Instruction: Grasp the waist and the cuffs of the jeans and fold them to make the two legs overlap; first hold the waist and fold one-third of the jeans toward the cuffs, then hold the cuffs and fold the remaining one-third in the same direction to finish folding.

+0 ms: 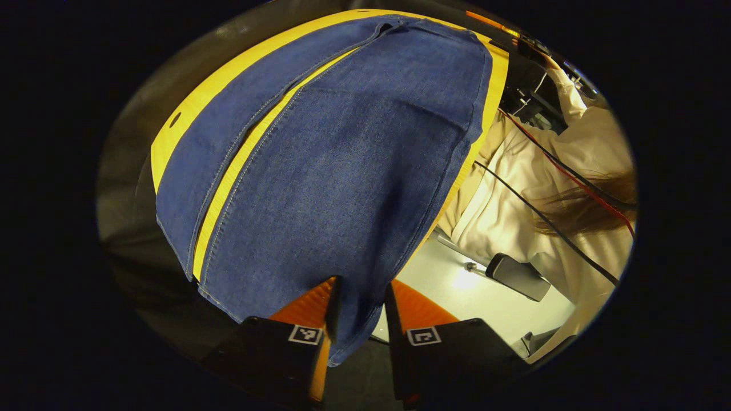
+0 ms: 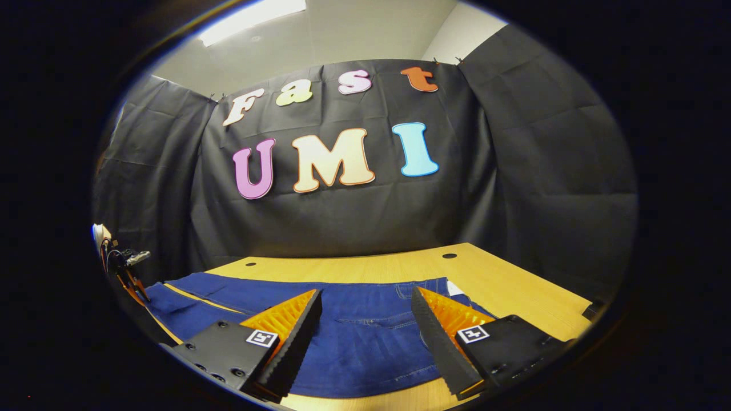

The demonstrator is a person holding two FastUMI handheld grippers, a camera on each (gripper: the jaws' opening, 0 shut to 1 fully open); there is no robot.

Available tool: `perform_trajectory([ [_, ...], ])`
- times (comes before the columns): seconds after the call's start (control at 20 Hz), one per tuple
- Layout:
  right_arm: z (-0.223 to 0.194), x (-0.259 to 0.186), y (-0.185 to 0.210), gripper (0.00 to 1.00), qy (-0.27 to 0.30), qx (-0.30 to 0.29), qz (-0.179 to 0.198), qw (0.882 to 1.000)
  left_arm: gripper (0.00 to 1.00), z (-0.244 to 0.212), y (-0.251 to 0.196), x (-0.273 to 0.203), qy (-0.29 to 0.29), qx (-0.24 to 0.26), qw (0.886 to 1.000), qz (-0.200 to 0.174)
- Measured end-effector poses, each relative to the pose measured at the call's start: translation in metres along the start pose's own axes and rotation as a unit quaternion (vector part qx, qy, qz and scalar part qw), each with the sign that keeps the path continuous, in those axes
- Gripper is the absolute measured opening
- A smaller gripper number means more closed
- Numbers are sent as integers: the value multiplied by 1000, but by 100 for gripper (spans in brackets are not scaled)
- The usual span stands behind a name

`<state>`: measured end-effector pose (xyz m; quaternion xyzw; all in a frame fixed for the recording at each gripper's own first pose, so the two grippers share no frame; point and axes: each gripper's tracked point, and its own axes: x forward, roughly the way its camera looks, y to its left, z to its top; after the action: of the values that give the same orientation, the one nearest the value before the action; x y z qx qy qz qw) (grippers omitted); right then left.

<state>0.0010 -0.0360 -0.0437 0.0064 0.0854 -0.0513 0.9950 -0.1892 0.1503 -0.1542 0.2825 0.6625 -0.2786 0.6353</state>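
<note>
Pinching a jeans cuff, left gripper lifts; right gripper hovers agape.

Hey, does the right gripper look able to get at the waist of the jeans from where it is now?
Probably yes: the right gripper is open just above the jeans at their waist end, with nothing between its fingers and the denim.

The jeans, of dark blue denim with pale topstitching along the seams, were laid flat on the table. In the left gripper view the two legs were seen side by side, a narrow strip of table showing between them, and the near cuff hung over the table's near edge. In the right gripper view the waist end, with a pocket seam, lay nearest, the legs extending left.
</note>
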Motion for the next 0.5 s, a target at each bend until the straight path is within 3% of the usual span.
perform_trajectory([
  [0.05,-2,0,-1,95,4,-3,0,1000,34,-1,0,-1,2,0,1000,-3],
  [0.1,-5,2,-2,95,10,-6,1,1000,17,-1,-1,-1,4,-1,1000,-3],
  [0.2,-10,1,-3,98,26,-23,5,999,5,-1,-2,1,5,3,1000,-2],
  [0.3,-16,0,-3,95,54,-64,16,996,0,-4,-5,3,10,6,1000,1],
  [0.4,-16,-1,-11,98,76,-143,31,986,0,-4,-4,2,18,4,1000,0],
  [0.5,-12,-5,-28,100,99,-250,45,962,0,-2,-3,0,25,3,1000,1],
])
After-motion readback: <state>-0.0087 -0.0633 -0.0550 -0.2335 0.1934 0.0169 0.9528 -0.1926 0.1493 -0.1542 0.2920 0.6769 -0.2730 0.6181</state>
